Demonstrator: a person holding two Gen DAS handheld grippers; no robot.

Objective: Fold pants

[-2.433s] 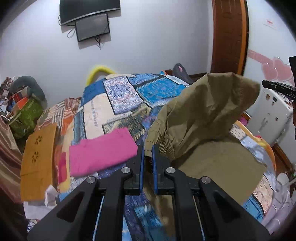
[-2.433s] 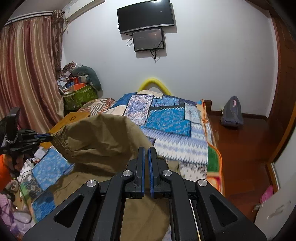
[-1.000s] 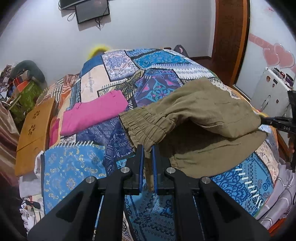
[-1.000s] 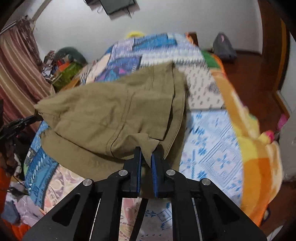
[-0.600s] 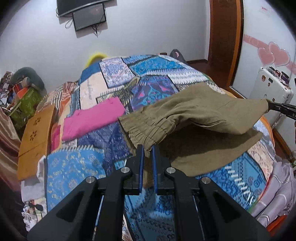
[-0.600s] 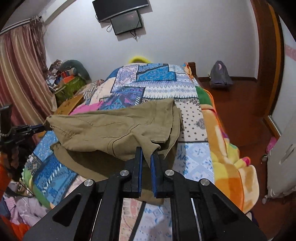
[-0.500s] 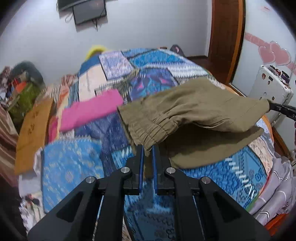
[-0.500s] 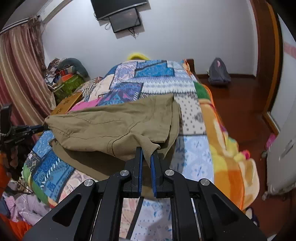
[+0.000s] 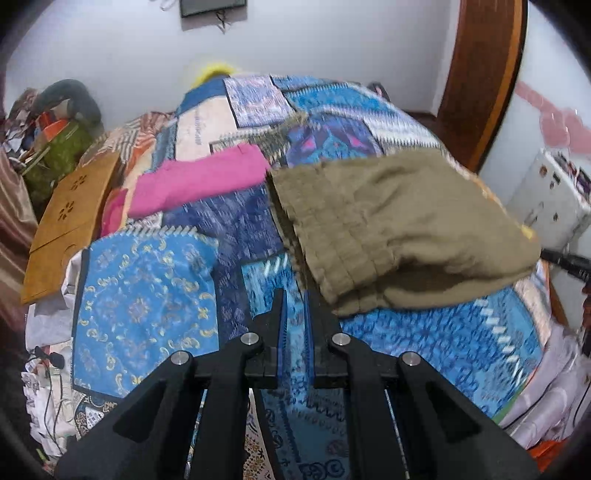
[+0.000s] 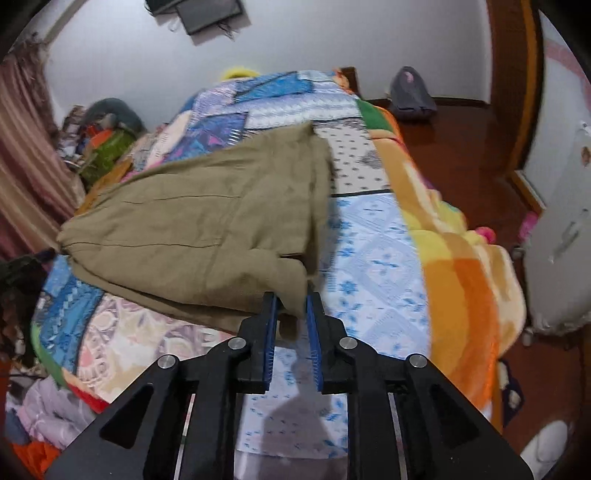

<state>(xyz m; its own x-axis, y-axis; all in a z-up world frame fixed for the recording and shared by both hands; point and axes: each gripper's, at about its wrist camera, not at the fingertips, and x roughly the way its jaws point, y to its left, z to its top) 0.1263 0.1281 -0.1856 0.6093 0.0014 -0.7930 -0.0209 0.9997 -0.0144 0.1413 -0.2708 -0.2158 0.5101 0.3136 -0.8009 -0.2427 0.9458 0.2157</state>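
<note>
Your left gripper point(image 9: 294, 300) is spread apart with only bedspread point(image 9: 147, 295) between its fingers, the folded olive pants point(image 9: 388, 221) lying just right of it. Only your right wrist view shows your right gripper point(image 10: 289, 303), jaws parted, a pants corner point(image 10: 291, 291) loose between them.

Lower pants layer point(image 9: 436, 295): mostly covered by the folded-over top layer.
Patchwork bedspread point(image 9: 147, 295): motion-blurred; the part beneath the pants is hidden.
Wall screen point(image 9: 212, 7): cut off by the top edge.
Right gripper point(image 10: 290, 308): a pants corner lies between its parted fingers; contact cannot be judged.
Pile by the curtain point(image 10: 107, 140): too blurred to identify.
</note>
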